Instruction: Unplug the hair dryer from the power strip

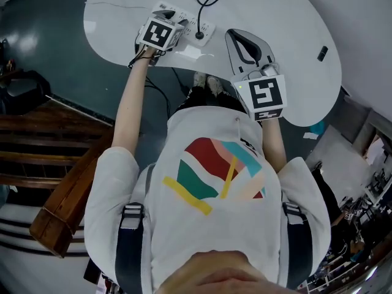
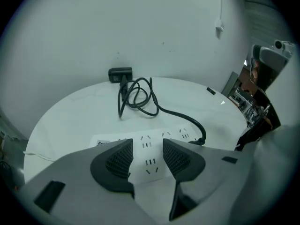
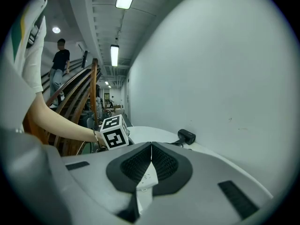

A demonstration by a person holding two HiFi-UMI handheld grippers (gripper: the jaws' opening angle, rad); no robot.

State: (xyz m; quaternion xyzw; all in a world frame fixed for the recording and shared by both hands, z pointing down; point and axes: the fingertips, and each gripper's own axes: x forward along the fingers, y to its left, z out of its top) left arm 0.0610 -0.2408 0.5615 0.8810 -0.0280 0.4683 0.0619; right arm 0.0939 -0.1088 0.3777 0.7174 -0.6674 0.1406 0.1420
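Pointing at the power strip (image 1: 195,23), the left gripper (image 2: 147,156) has jaws apart, empty (right gripper (image 3: 151,161): jaws closed, empty).

White table (image 1: 294,54), power strip (image 2: 149,149), cord (image 2: 140,97)

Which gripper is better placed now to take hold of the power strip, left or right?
Left. The left gripper is open right over the power strip. The right gripper is shut and off to one side.
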